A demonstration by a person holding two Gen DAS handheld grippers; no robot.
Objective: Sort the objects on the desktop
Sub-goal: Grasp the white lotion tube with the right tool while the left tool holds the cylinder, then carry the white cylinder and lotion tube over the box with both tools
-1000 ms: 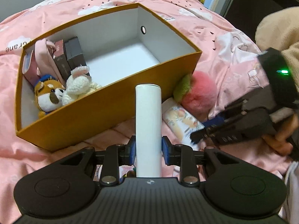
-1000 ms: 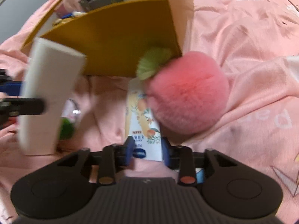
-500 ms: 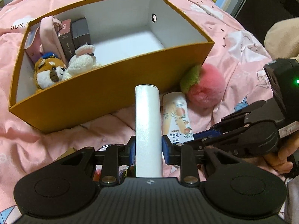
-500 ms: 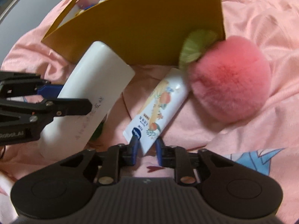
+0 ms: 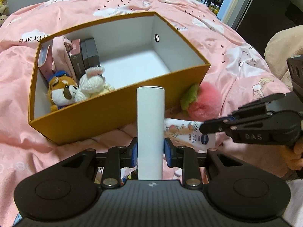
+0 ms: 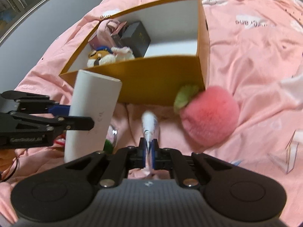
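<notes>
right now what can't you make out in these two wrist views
- Lower end of the white cylinder: left wrist view, behind the left gripper.
- Print on the peach-printed tube: right wrist view, blurred, edge-on in the right gripper.
- Green item: right wrist view, mostly behind the cylinder.

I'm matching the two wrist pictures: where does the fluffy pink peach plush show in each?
Left wrist view: the pink peach plush lies right of centre on the pink bedspread, against the near right corner of the orange box.
Right wrist view: it sits right of centre, large, at the same box corner, green leaf toward the box.
Shared landmark: the orange box, and the white cylinder in the left tool.
</notes>
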